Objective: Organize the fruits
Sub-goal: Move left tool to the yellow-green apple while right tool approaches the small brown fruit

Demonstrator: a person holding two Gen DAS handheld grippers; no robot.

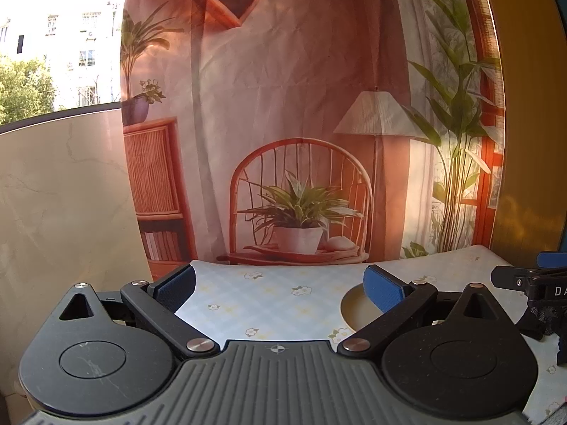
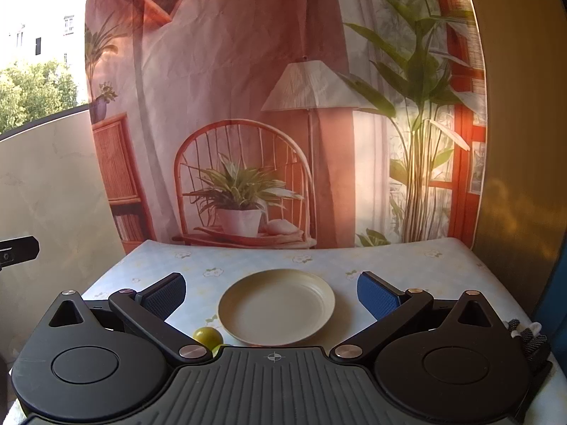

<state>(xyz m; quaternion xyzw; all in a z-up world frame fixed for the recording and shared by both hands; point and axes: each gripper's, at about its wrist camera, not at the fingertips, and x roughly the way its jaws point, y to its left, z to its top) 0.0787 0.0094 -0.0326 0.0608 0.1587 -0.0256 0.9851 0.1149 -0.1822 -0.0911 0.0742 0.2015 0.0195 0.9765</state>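
Observation:
A cream plate (image 2: 276,306) lies bare on the flowered tablecloth, straight ahead of my right gripper (image 2: 271,295), which stands open above the near side of the table. A small yellow-green fruit (image 2: 207,336) rests on the cloth just left of the plate, partly hidden behind the gripper's left arm; a sliver of a second green thing shows beside it. My left gripper (image 1: 280,287) is open and holds nothing. In the left wrist view only the plate's left rim (image 1: 354,310) shows, behind the right fingertip. The right gripper's body (image 1: 531,283) pokes in at the right edge.
A printed backdrop (image 2: 248,124) with chair, plant and lamp hangs right behind the table's far edge. A marbled wall panel (image 1: 63,205) stands to the left, a yellow wall (image 2: 524,141) to the right. The tablecloth (image 2: 407,265) stretches beyond the plate.

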